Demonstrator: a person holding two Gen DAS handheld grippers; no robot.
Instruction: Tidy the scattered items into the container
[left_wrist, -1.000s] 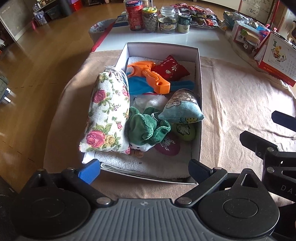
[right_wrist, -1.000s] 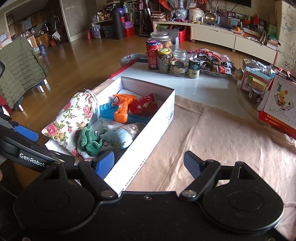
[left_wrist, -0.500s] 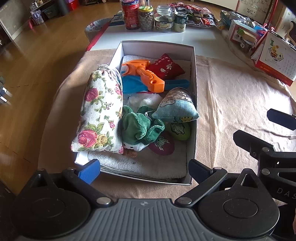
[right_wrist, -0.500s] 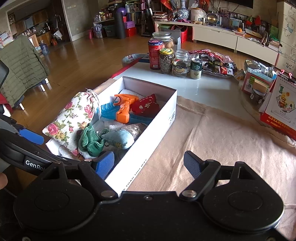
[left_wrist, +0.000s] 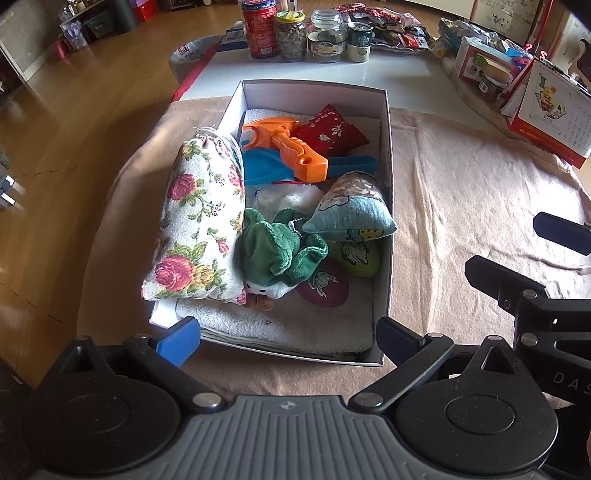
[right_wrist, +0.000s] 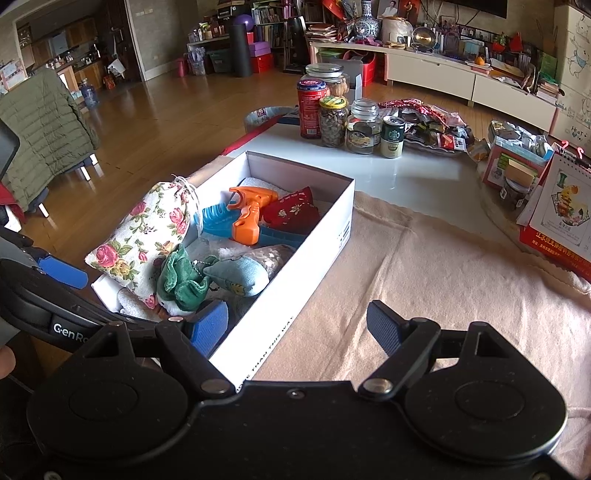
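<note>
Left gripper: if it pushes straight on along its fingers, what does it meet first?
Likely the folded white towel at the near end of the box, just past its near wall. The left gripper is open and empty, aimed steeply down there. Depth is unclear; it could clip the wall first.

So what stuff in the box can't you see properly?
- White plush toy, left wrist view: mostly covered by the green plush.
- Green egg, left wrist view: top hidden under the blue beanbag.
- Blue rake, right wrist view: crossed by the orange toy hammer.
- Box lettering, right wrist view: cut off by the right gripper.
</note>
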